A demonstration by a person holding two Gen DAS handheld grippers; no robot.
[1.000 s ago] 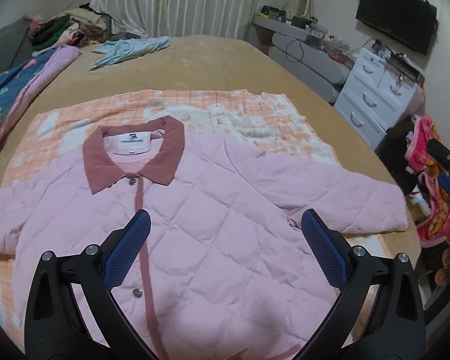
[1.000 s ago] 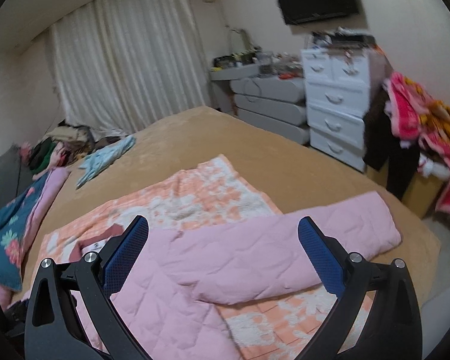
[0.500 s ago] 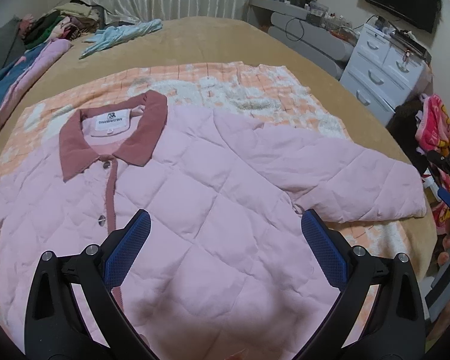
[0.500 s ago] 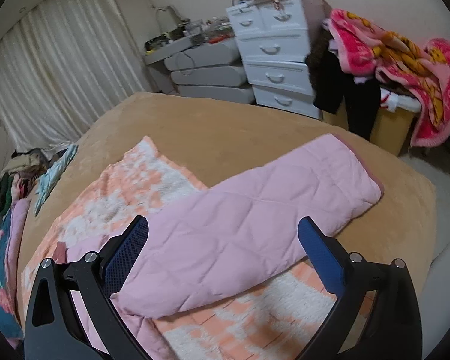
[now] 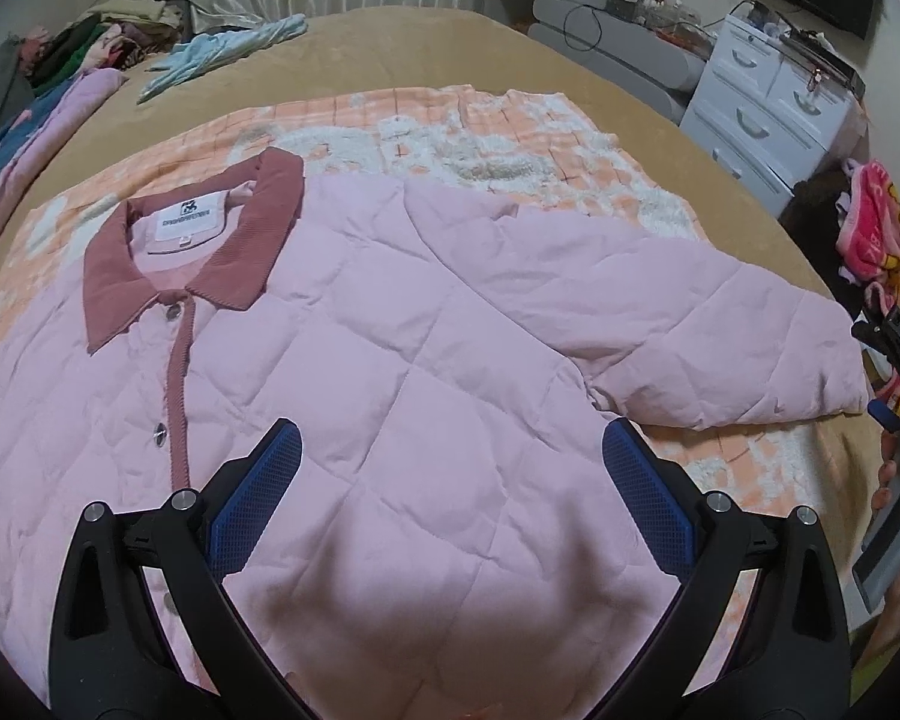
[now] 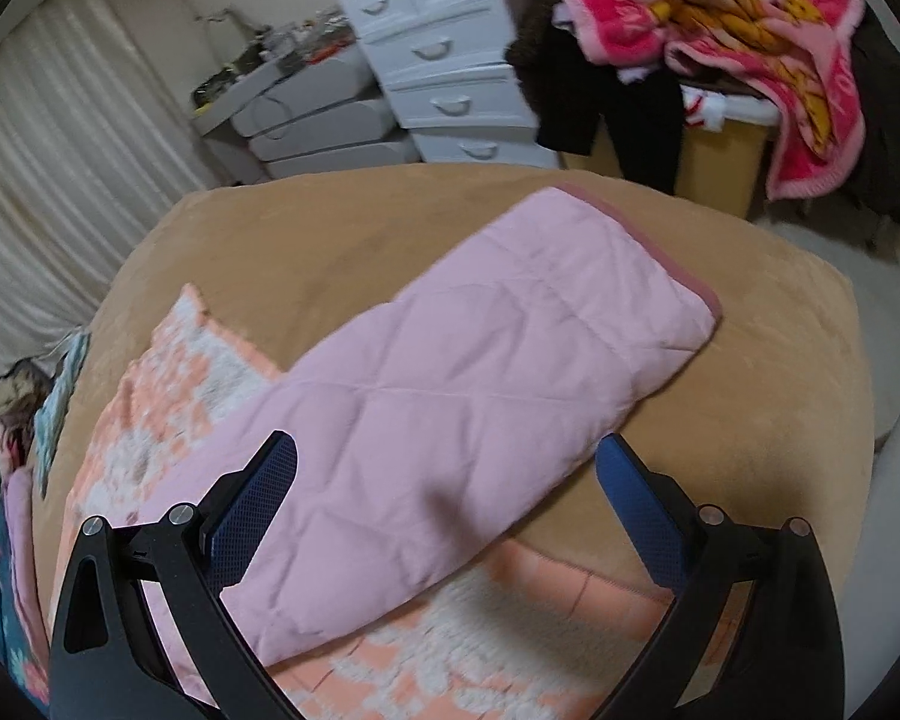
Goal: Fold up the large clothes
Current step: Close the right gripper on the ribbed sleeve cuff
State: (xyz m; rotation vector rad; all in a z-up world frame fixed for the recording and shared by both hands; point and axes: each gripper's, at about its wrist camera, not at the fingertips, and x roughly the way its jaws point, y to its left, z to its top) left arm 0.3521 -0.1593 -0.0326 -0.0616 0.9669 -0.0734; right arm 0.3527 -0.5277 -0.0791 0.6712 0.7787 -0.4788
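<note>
Pink quilted jacket (image 5: 390, 360) flat, buttoned, on orange blanket (image 5: 510, 138) on bed (image 6: 750, 420). Both views closer than a second ago: right hand-held gripper (image 6: 447, 501) released above sleeve (image 6: 450, 384), left hand-held gripper (image 5: 450, 486) released over body. Sleeve fold likely next.

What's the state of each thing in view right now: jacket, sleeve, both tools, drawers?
pink quilted jacket: flat, front up, buttoned, unfolded.
sleeve: stretched out straight, cuff on the bed past the orange blanket.
left tool: open, empty, over the jacket body.
right tool: open, empty, over the sleeve.
white drawers: all shut.
</note>
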